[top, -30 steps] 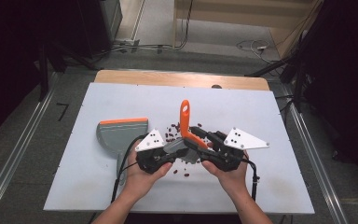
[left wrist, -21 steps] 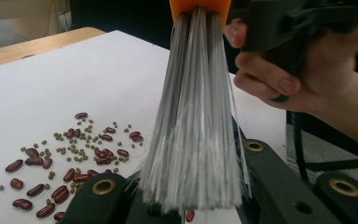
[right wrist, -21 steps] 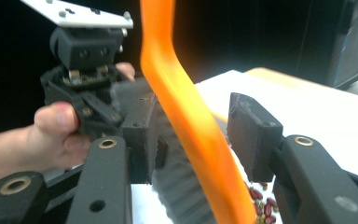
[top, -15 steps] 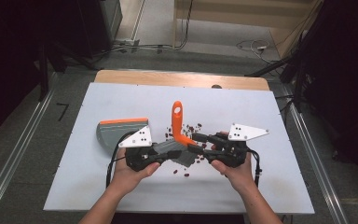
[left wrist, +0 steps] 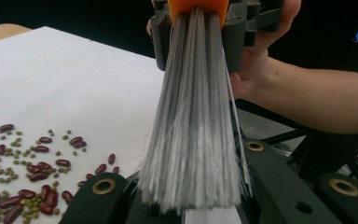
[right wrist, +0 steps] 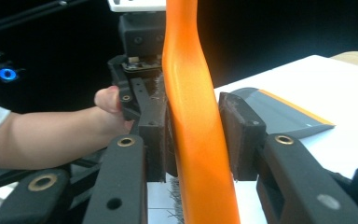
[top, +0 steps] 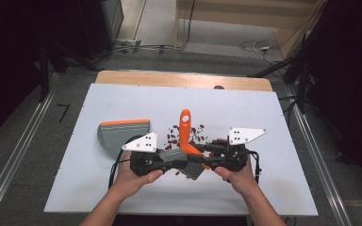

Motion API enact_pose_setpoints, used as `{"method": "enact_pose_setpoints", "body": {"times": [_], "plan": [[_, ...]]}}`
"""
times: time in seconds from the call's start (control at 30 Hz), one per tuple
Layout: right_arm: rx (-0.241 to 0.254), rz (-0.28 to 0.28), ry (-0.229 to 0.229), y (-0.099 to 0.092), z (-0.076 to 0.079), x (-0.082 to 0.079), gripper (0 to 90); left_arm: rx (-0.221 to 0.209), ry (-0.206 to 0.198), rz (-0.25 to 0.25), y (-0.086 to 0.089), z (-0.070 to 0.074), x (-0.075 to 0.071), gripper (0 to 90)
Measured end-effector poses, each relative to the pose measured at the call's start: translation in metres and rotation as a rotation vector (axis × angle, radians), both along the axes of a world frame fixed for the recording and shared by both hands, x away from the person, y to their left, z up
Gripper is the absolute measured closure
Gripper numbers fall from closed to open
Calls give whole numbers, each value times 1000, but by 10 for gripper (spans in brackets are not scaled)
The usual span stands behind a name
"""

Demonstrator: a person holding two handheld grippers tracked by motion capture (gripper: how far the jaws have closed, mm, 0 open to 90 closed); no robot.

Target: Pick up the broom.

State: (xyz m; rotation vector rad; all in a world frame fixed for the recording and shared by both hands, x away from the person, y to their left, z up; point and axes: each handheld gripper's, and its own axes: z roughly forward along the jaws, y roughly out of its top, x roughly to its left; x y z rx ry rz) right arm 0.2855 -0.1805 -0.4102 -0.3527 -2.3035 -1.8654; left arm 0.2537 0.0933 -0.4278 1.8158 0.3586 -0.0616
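Jaws first: the left gripper [top: 169, 160] has its pair pressed in on the grey bristles [left wrist: 193, 140] of the brush [top: 185, 141], the tuft standing straight up between the two black arms in the left gripper view. Over on the right gripper [top: 207, 157], the jaws have just been closing, and the right gripper view shows the orange handle [right wrist: 191, 116] between the pads; the left pad sits against it, the right pad is just beside it with a thin gap, so that one is not pinching yet. From the high view the brush stands tilted near the table's near-middle, handle tip pointing away from the person, bristle end low between the two grippers. Both hands come in from the near edge, left hand [top: 136, 176] and right hand [top: 238, 176] each wrapped around its tool. Red beans [left wrist: 37, 149] and small green beans [left wrist: 28, 200] lie scattered on the white table [top: 264, 117], just left of the bristles in the left gripper view and around the handle's base from above. To the left of the brush rests the grey dustpan [top: 122, 134] with its orange edge, flat on the table, apart from the beans.
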Motion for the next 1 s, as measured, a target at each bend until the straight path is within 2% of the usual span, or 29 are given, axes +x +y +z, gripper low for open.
{"method": "enact_pose_setpoints", "body": {"times": [0.1, 0.23, 0.3, 0.37, 0.43, 0.47, 0.53, 0.57, 0.6, 0.7, 0.73, 0.77, 0.8, 0.93, 1.0], "plan": [[-3, 15, 3, 1, -1, 0, 634, -1, 8, -12, -1, -1, 1, 858], [-21, 27, -4, 1, -1, -1, 684, -7, 19, -24, -1, -2, 1, 856], [-30, 19, -10, 1, 1, -2, 687, -16, 35, -41, 1, -3, 3, 847], [-30, 21, -10, 2, 2, -4, 689, -21, 35, -38, 2, -2, 3, 827], [-35, 5, -17, 4, 4, -6, 689, -17, 18, 0, 4, -2, 1, 768], [-41, -6, -21, 4, 5, -6, 690, -17, 18, 0, 4, -2, 1, 732], [-42, -28, -26, 4, 6, -6, 690, -8, 4, 68, 7, -2, -1, 612], [-47, -45, -27, 3, 7, -6, 689, -8, 4, 68, 7, -2, -1, 539], [-52, -68, -27, 2, 7, -5, 690, -4, 8, 109, 10, -3, -1, 484], [-57, -136, -23, -4, 8, -2, 690, 4, 11, 183, 15, -4, -1, 327], [-57, -136, -23, -4, 8, -2, 690, 4, 11, 183, 15, -4, -1, 270], [-77, -183, -25, -7, 8, 0, 690, 7, 12, 202, 17, -5, -1, 223], [-84, -201, -23, -9, 7, 1, 690, 5, 17, 237, 21, -6, -1, 183], [-113, -286, -9, -13, 7, 4, 690, -8, 23, 271, 28, -6, -1, 89], [-142, -329, -13, -13, 7, 6, 690, -9, 19, 299, 33, -7, -1, 50]]}}
